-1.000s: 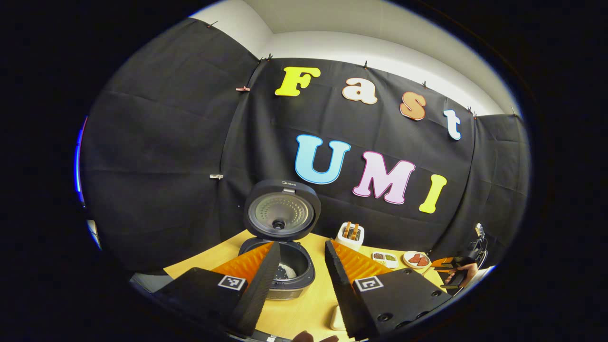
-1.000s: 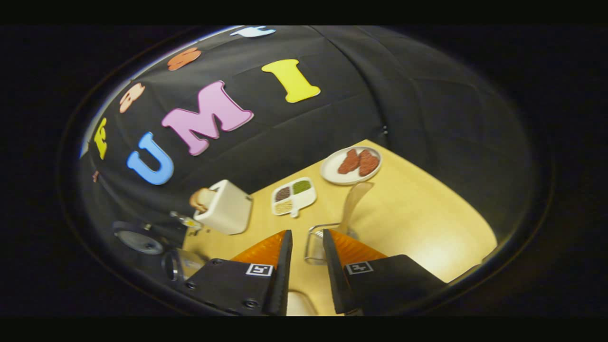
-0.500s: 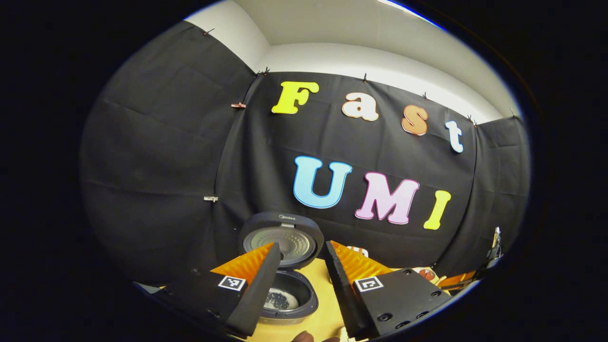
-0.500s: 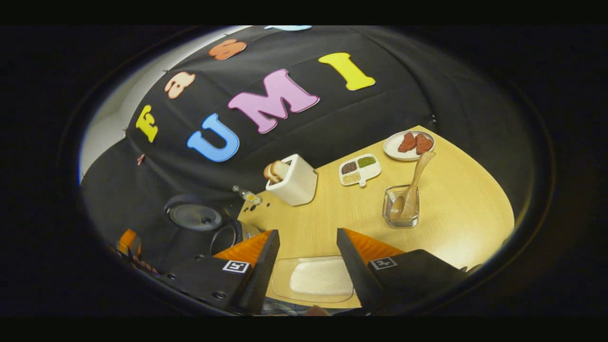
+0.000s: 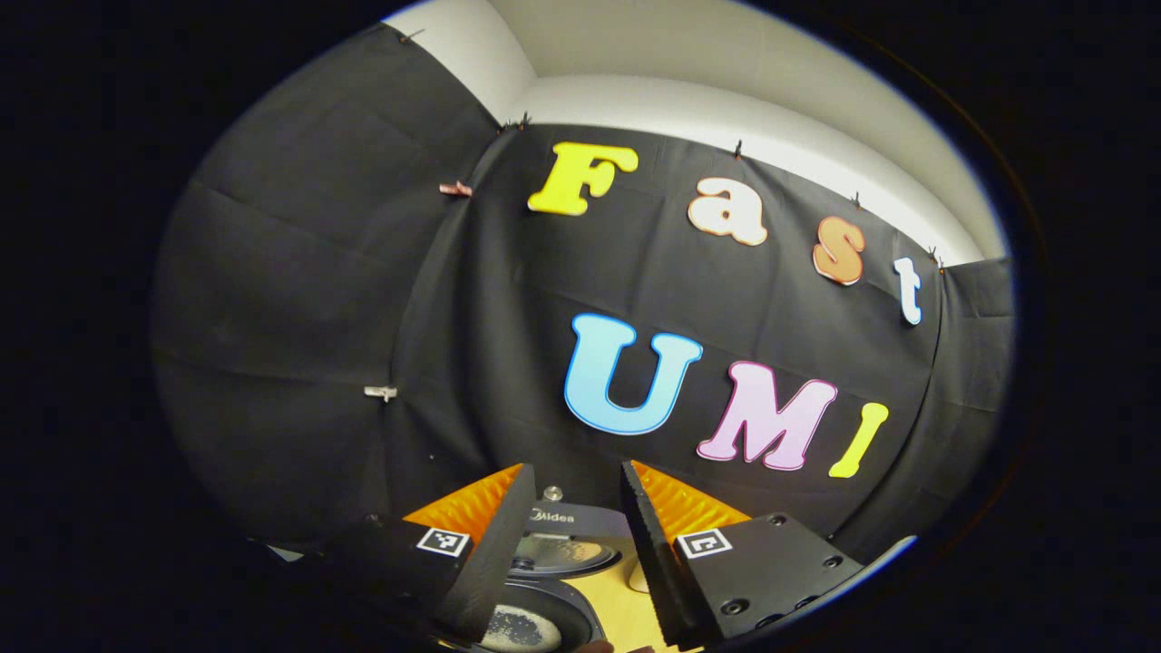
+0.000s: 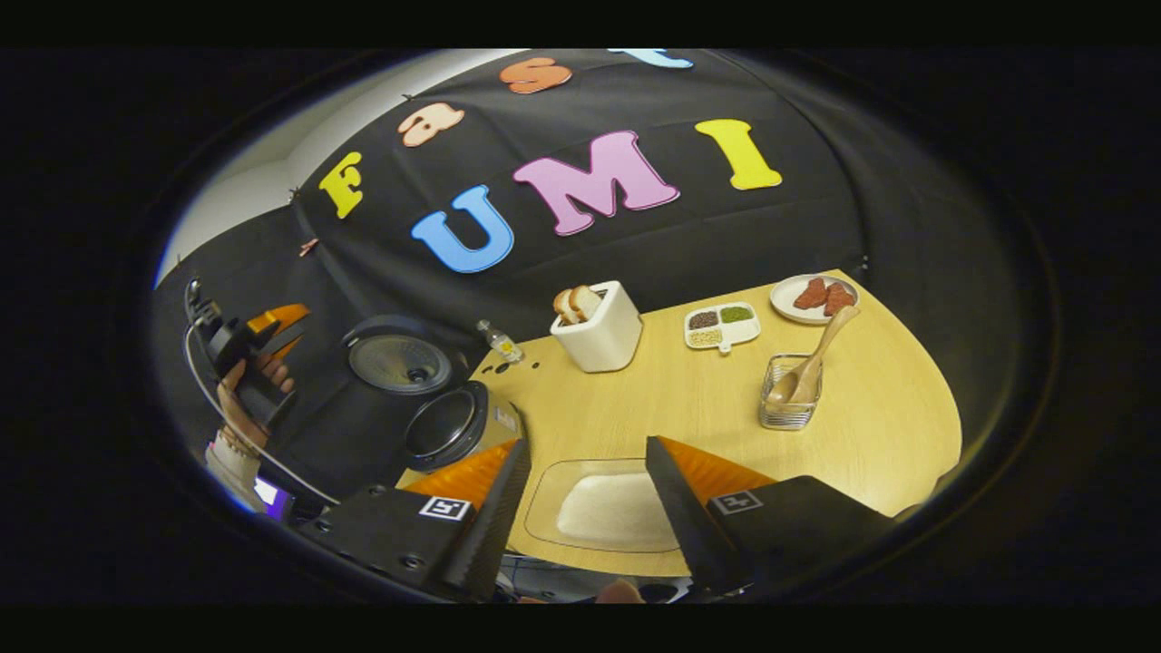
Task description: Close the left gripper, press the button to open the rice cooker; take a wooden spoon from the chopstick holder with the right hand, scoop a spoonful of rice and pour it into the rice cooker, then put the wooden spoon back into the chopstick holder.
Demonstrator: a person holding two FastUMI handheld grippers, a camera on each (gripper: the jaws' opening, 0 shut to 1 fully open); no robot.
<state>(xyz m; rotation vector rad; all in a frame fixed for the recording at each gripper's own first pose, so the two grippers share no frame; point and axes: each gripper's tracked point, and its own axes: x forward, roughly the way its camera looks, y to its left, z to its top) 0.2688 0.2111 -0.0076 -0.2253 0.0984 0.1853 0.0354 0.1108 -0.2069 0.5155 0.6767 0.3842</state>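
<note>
A pale wooden worktop (image 6: 689,408) sits against the black cloth wall. The wooden spoon (image 6: 810,363) leans bowl-down in the wire chopstick holder (image 6: 790,405), well right of the open rice cooker (image 6: 451,424). Both the left hand-held gripper (image 5: 575,544) and the right hand-held gripper (image 6: 588,508) are spread, empty. The spoon looks light and rigid; its raised handle is probably the best hold.
</note>
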